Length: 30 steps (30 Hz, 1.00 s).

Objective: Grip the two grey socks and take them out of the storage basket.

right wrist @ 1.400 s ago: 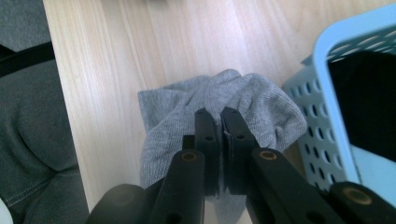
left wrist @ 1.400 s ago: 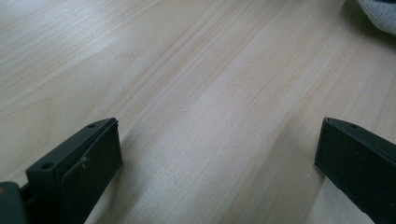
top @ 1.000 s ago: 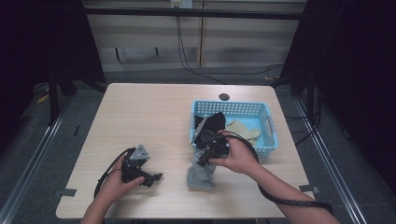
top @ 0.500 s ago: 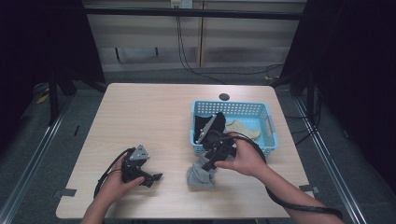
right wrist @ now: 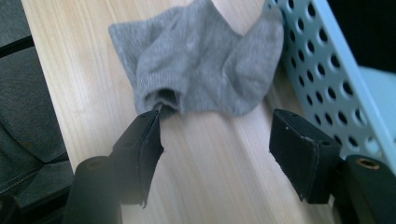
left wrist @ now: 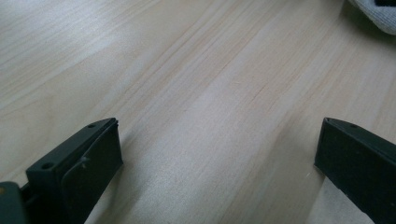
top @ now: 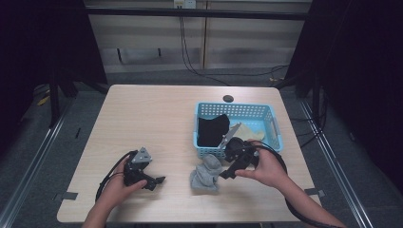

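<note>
My right gripper (right wrist: 212,149) has its jaws apart; they have just been opening, and nothing is pinched between them. The grey sock (right wrist: 198,65) lies crumpled on the worktop (right wrist: 205,172) just ahead of them, its cuff touching the tip of the jaw at the left of the right gripper view, while the other jaw stands clear of it. In the high view the sock (top: 205,174) sits just in front of the blue basket (top: 273,124), with the right gripper (top: 229,171) at its right edge. The basket's perforated wall (right wrist: 322,70) runs close along the far side of the sock and of that clear jaw, so it crowds that side. My left gripper (left wrist: 210,154) is spread wide over bare wood, holding nothing; in the high view it (top: 154,180) rests well apart from the sock, towards the left. A corner of the sock (left wrist: 373,14) peeks in at the top right of its view. I count one grey sock on the worktop, one basket, and inside it one black sock (top: 213,129) and one pale sock (top: 247,133).
</note>
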Tool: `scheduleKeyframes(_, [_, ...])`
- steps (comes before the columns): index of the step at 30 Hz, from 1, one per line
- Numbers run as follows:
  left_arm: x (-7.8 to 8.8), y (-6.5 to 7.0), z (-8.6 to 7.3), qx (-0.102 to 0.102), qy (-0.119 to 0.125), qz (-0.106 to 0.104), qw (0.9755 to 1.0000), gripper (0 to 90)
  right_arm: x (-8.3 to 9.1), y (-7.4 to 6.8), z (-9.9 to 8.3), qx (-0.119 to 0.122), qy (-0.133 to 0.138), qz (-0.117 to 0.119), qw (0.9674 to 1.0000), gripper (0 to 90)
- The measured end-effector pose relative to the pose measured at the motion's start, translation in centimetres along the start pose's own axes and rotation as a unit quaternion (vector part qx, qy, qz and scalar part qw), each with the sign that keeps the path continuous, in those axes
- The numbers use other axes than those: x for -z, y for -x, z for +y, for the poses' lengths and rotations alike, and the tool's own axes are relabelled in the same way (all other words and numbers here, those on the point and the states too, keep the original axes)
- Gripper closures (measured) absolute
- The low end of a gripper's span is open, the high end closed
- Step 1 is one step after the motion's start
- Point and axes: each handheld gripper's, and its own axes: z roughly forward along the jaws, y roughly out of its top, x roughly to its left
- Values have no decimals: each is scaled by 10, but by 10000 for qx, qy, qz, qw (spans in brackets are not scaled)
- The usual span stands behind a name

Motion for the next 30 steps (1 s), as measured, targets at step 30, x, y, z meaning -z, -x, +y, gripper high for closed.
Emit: scheduleKeyframes(30, [0, 0, 0, 4, 4, 2, 10000, 0, -14, 7, -86, -531, 472, -306, 9970, 268])
